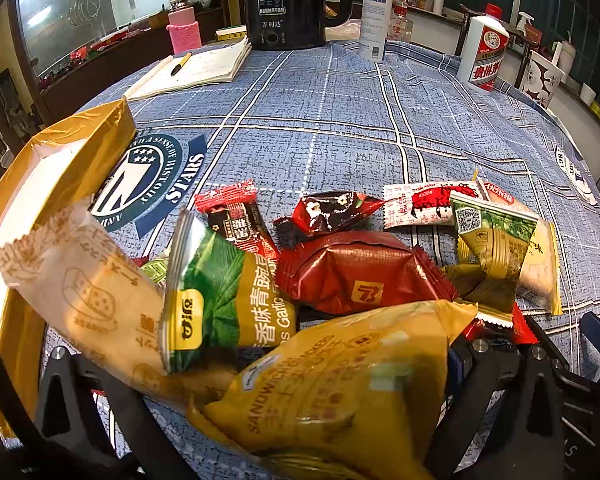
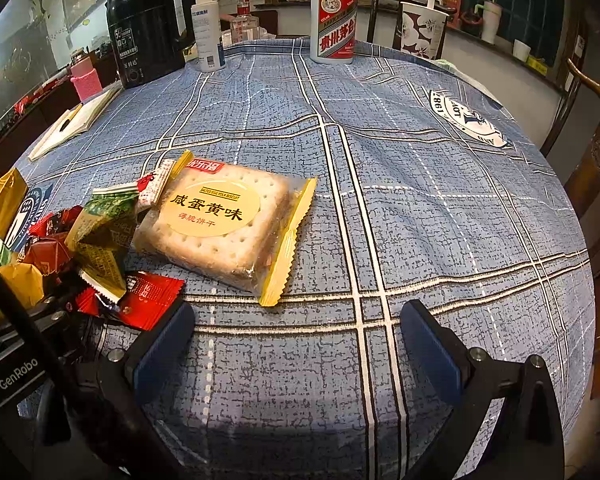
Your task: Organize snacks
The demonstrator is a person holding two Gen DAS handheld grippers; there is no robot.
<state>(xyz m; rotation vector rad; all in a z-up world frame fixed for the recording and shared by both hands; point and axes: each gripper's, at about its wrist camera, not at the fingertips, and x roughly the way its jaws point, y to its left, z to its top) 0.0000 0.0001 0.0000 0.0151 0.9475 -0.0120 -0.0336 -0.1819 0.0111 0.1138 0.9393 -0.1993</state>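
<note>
A pile of snack packets lies on the blue plaid tablecloth [image 1: 340,120]. In the left wrist view my left gripper [image 1: 260,384] is mostly hidden under a yellow sandwich-cracker packet [image 1: 332,392], a green garlic-pea packet [image 1: 224,300] and a pale cracker packet [image 1: 88,292]; whether it grips one is unclear. A dark red packet [image 1: 360,276] lies just beyond. A gold box [image 1: 60,168] stands at the left. In the right wrist view my right gripper [image 2: 296,344] is open and empty, just short of a salted egg yolk biscuit packet [image 2: 220,220].
At the far edge stand a black kettle [image 1: 284,4], a white spray bottle [image 1: 374,16], a white liquor bottle [image 2: 334,20], a pink cup [image 1: 184,30] and an open notebook with a pen [image 1: 196,66]. Wooden chairs [image 2: 596,148] stand to the right.
</note>
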